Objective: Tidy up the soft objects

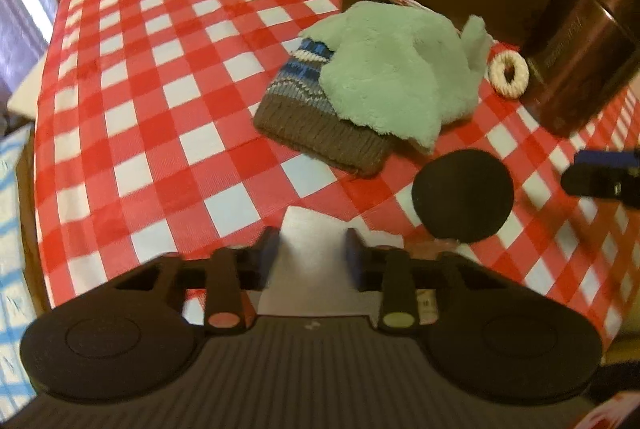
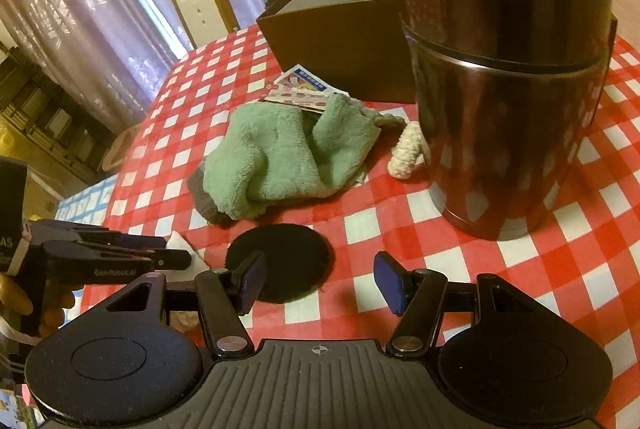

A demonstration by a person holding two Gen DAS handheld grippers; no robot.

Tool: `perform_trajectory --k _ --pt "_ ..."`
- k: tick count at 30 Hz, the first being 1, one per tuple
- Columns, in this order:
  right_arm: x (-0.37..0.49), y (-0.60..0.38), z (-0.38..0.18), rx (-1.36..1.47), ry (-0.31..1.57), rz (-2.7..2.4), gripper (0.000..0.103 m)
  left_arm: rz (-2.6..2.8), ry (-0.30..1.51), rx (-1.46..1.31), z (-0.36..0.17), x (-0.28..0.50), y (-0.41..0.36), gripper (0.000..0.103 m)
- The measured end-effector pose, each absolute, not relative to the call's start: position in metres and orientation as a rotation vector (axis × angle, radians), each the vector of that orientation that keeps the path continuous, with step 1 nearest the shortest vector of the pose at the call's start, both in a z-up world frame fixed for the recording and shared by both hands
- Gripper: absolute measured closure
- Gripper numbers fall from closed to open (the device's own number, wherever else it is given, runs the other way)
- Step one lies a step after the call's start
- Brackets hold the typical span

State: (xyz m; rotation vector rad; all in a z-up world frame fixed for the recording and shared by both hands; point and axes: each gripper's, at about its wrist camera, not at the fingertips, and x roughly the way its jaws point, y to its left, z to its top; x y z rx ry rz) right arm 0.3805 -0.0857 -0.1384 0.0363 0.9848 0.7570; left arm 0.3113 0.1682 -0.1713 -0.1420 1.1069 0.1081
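The left gripper (image 1: 310, 249) has its two fingers pinched on a flat white piece (image 1: 308, 233), paper or card by the look of it, lying on the checked tablecloth (image 1: 160, 89). The right gripper (image 2: 318, 283) stands about half open with nothing between its pads, hovering over the near edge of one round black pad (image 2: 280, 261) on the cloth. Past that sits a single heap of soft things: one mint-green fluffy cloth (image 2: 276, 157) draped over one knitted hat (image 1: 304, 109). Beside the heap lies one cream rope ring (image 1: 510, 73), touching the one tall dark canister (image 2: 508, 77); behind them is one open brown box (image 2: 340, 41). The left wrist view shows the hat's blue and cream bands and brown cuff, and the ring as a full loop; from the right wrist only a grey-brown edge of the hat peeks out. The right wrist view alone shows the printed packets (image 2: 304, 93) tucked behind the cloth clearly, the box's pale inside, and a gloved hand (image 2: 36, 305) holding the left gripper.
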Motion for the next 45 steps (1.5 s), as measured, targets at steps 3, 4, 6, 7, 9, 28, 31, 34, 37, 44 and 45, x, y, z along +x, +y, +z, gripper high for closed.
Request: perform_trajectory --k 3,4,6,7,9,28,31,34,37,44,45 --pt "0.381 -0.081 -0.139 0.026 0.978 0.767 0.042 0.072 1.100 -0.160 -0.171 0.309 0.170 0.099" --pt "0.381 -0.079 -0.138 0.018 0.975 0.772 0.042 0.073 1.099 -0.161 -0.171 0.308 0.169 0.100" --pt "0.380 -0.075 -0.137 -0.002 0.962 0.783 0.042 0.073 1.093 -0.156 -0.170 0.307 0.170 0.100" --pt "0.379 -0.073 -0.136 -0.010 0.956 0.789 0.042 0.074 1.090 -0.162 -0.168 0.306 0.171 0.100" --pt "0.379 -0.069 -0.135 -0.027 0.940 0.802 0.042 0.076 1.076 -0.182 -0.163 0.303 0.175 0.100" --pt "0.388 -0.008 -0.119 -0.240 0.664 0.777 0.060 0.189 0.878 -0.348 -0.104 0.312 0.229 0.101" --pt "0.399 0.005 -0.121 -0.274 0.623 0.741 0.065 0.191 0.866 -0.355 -0.103 0.318 0.232 0.101" --pt "0.410 0.016 -0.126 -0.330 0.589 0.699 0.068 0.188 0.862 -0.360 -0.103 0.322 0.234 0.101" --pt "0.418 0.026 -0.135 -0.407 0.570 0.662 0.069 0.187 0.867 -0.370 -0.105 0.325 0.236 0.101" --pt "0.418 0.040 -0.166 -0.602 0.549 0.687 0.069 0.199 0.890 -0.402 -0.115 0.326 0.244 0.101" --pt "0.417 0.042 -0.169 -0.629 0.537 0.695 0.069 0.202 0.893 -0.405 -0.116 0.327 0.245 0.101"
